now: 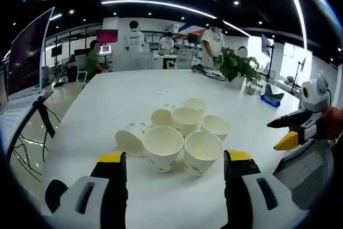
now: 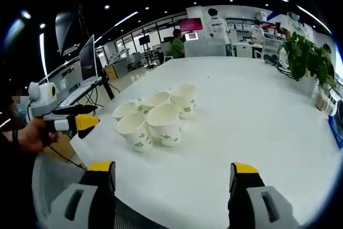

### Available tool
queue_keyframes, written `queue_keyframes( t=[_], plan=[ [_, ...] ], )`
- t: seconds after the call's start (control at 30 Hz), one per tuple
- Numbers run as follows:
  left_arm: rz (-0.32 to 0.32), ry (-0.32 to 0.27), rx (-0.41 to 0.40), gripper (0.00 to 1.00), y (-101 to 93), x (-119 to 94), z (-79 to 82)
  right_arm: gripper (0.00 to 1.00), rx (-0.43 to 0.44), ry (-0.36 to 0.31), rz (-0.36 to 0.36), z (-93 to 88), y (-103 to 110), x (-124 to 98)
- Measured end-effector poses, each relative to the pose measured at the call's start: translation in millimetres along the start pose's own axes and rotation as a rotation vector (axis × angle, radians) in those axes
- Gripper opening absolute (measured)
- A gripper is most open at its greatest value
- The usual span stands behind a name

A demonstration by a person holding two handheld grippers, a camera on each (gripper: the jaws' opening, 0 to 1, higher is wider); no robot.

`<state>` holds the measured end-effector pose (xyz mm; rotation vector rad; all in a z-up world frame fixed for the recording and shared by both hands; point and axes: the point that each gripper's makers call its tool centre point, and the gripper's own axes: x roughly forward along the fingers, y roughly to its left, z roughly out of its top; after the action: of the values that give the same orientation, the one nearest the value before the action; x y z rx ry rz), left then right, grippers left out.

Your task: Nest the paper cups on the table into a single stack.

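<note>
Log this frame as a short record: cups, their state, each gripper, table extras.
cups: cluster of paper cups near the middle of the white table
cup state: most upright, one tipped on its side; none nested yet
left gripper: open, just short of the cluster, holding nothing
right gripper: open, empty, farther from the cups
extras: potted plant at the far table edge

left tongs spread apart, right tongs spread apart
</note>
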<state>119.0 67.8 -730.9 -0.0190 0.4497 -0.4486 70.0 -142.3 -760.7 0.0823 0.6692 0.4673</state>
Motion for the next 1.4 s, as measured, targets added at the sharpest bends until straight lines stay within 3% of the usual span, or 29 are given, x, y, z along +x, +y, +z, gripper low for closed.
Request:
queue_keyframes(
  t=[0.97, 1.4],
  plan=[
    [-0.012, 0.004, -0.005, 0.72, -2.3, -0.5, -6.1, 0.85, 0.01, 0.001, -0.006, 1.5, -1.5, -1.4],
    [-0.009, 0.006, -0.012, 0.71, -0.8, -0.9, -8.8, 0.8, 0.013, -0.007, -0.009, 19.0, -11.2, 5.2]
  ],
)
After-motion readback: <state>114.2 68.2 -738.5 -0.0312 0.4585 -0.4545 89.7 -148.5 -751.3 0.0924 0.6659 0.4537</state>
